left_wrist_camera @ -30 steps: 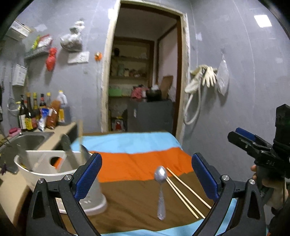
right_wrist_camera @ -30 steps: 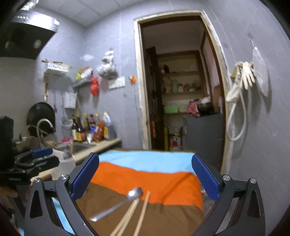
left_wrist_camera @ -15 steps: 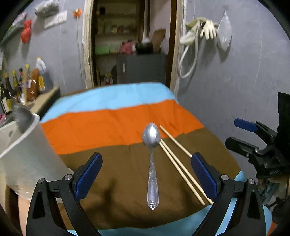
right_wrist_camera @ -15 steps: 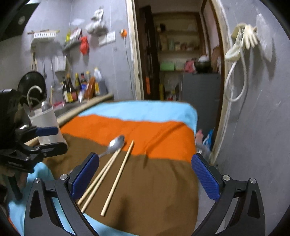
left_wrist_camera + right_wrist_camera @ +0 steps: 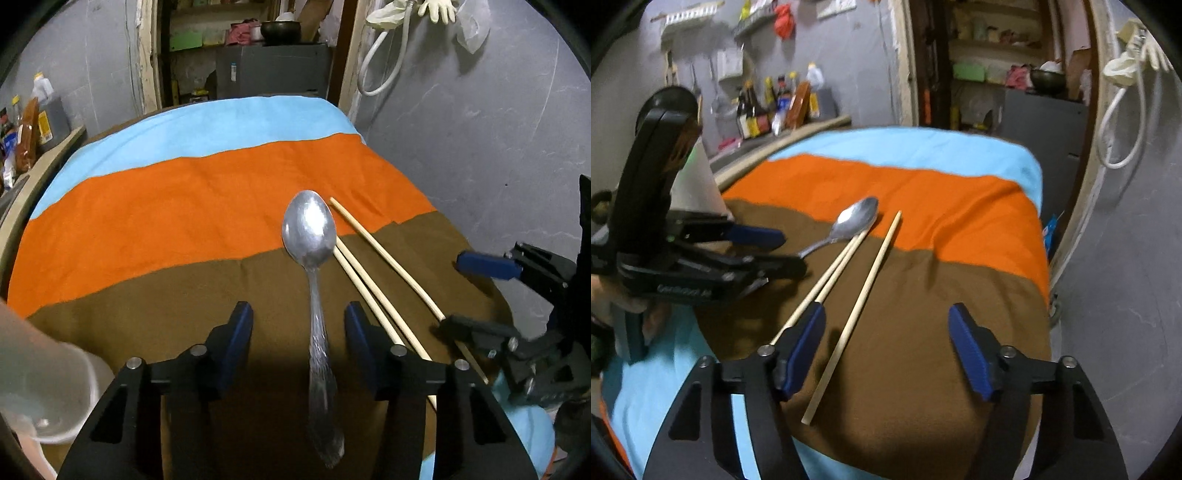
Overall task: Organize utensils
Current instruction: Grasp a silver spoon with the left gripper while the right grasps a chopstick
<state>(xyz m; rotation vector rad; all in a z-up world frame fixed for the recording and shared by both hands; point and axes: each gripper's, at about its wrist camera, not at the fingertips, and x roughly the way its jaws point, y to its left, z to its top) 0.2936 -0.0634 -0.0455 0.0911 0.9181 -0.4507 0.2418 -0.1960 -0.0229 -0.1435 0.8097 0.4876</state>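
Where a second ago the spoon (image 5: 314, 258) lay small and far ahead of wide-spread jaws, it now fills the left wrist view, its handle running down between the pads of the left hand-held gripper (image 5: 299, 339), whose jaws are closing around it but do not yet appear to press on it. It lies on the brown band of the striped cloth (image 5: 184, 206) covering the bench, bowl reaching onto the orange band and touching the paired chopsticks (image 5: 369, 291). A third, single chopstick (image 5: 864, 291) lies just beside them, and the right hand-held gripper (image 5: 886, 350) has come down over its near end, jaws likewise closing with the stick between them, untouched. Both tools have tipped from looking across the room to looking down at the cloth. A white utensil holder (image 5: 40, 380) sits blurred at the left edge; its compartments cannot be made out. Judging by this, both pickups are about to begin, and nothing has been sorted yet.
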